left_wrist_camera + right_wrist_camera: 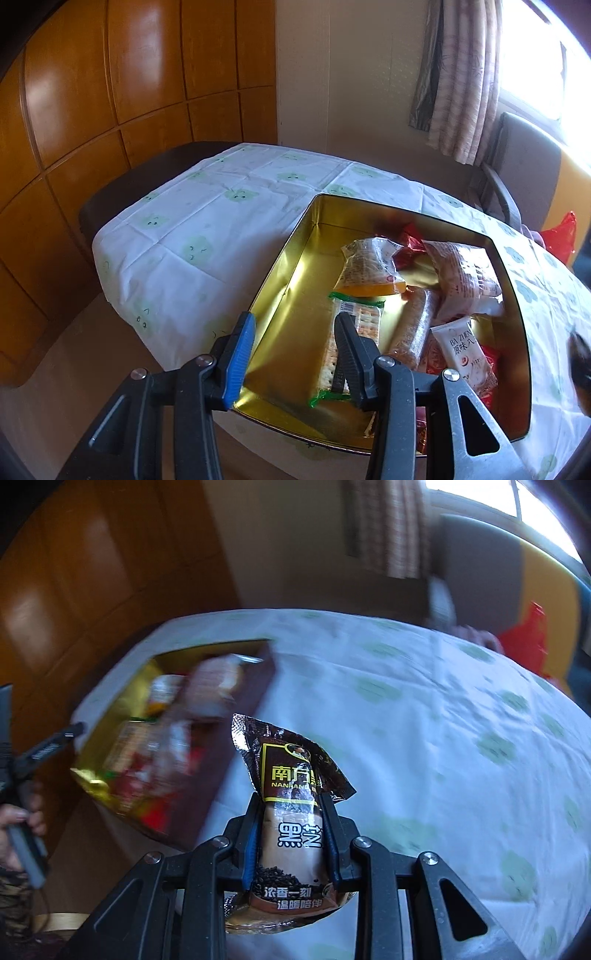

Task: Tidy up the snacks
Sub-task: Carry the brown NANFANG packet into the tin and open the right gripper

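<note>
Lower centre of the right view, the right gripper [291,834] clenches a brown sachet [291,812]; the gold tin [118,746] at left is blurred. Straddling that tin's wall, the left gripper [295,350] stands released above a cracker packet [354,325].

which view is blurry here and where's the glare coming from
Right wrist view: motion blur smears the gold tin and tablecloth, while the brown sachet between the right gripper fingers stays sharp. Left wrist view: sharp throughout, but the window at upper right is blown out, and sunlight flares off the tin's gold floor. Both views bend straight edges, fisheye style.
</note>
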Demonstrator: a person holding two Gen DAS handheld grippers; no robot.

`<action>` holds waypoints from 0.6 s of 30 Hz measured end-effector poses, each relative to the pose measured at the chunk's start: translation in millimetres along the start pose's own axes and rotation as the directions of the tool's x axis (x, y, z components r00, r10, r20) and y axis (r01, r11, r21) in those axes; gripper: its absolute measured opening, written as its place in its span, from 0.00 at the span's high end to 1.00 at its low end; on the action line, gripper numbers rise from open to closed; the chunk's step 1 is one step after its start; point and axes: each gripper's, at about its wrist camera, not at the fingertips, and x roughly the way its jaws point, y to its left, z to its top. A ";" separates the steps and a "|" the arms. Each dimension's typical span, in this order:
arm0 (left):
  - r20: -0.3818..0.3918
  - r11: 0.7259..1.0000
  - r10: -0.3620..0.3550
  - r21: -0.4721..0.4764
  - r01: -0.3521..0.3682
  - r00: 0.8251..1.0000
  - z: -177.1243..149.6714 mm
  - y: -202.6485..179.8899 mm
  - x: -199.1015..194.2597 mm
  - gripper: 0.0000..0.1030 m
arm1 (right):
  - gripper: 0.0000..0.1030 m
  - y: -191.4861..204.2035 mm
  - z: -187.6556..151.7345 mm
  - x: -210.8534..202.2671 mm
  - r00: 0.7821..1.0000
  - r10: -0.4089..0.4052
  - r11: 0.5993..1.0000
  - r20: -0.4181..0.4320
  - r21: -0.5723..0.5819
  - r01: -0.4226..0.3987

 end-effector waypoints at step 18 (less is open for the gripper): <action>-0.041 1.000 -0.028 0.003 0.028 0.999 -6.1 -4.3 13.6 0.56 | 0.64 136.4 67.0 129.8 0.965 0.201 0.972 -0.166 -0.085 -0.217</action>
